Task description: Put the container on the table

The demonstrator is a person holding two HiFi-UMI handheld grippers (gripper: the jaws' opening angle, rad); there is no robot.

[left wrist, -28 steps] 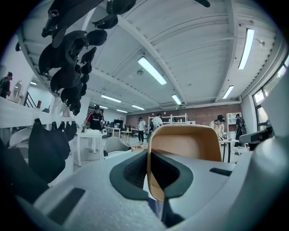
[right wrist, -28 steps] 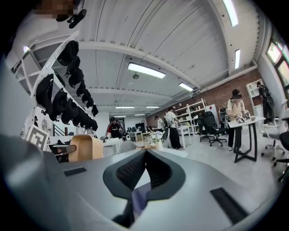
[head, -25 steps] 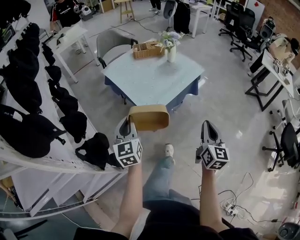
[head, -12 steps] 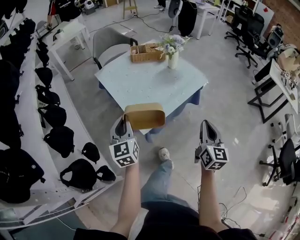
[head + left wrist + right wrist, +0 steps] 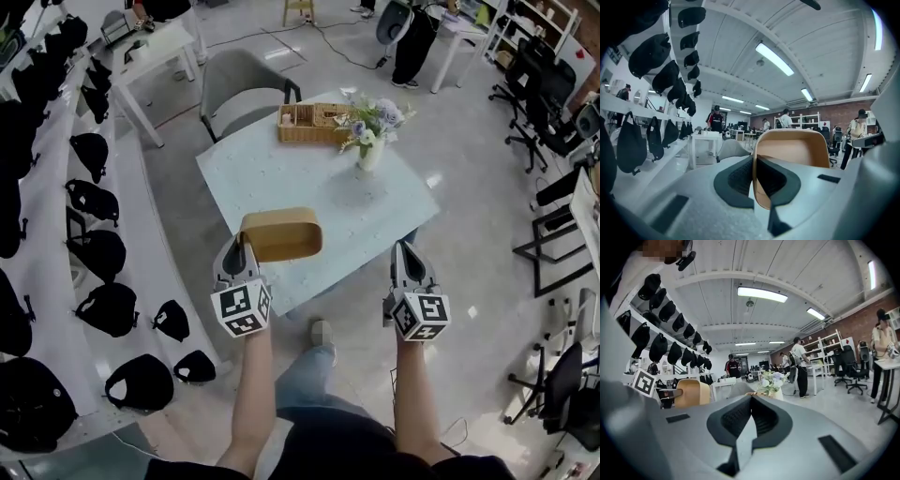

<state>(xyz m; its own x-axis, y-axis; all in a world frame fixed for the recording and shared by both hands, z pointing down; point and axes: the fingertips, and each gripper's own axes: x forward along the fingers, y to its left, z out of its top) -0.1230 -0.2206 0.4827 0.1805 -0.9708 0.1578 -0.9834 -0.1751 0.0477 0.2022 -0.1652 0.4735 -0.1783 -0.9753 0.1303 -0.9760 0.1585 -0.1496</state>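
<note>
A tan, rounded-rectangular container (image 5: 280, 235) hangs in the air over the near edge of the pale blue table (image 5: 309, 192). My left gripper (image 5: 241, 251) is shut on the container's left wall. In the left gripper view, that wall of the container (image 5: 792, 152) is pinched between the dark pads of the left gripper (image 5: 755, 180). My right gripper (image 5: 409, 262) is shut and holds nothing, level with the table's near right edge. In the right gripper view, the right gripper (image 5: 751, 414) points at the flowers, with the container (image 5: 692, 393) off to the left.
A wicker basket (image 5: 314, 123) and a white vase of flowers (image 5: 372, 145) stand at the table's far side. A grey chair (image 5: 240, 86) is behind it. White shelves of black caps (image 5: 98, 253) run along the left. Office chairs (image 5: 539, 89) stand at the right.
The person has walked toward the table, which now lies just ahead. The container, still held by my left gripper, now hangs over the table's near edge. Both grippers keep their grip state.
</note>
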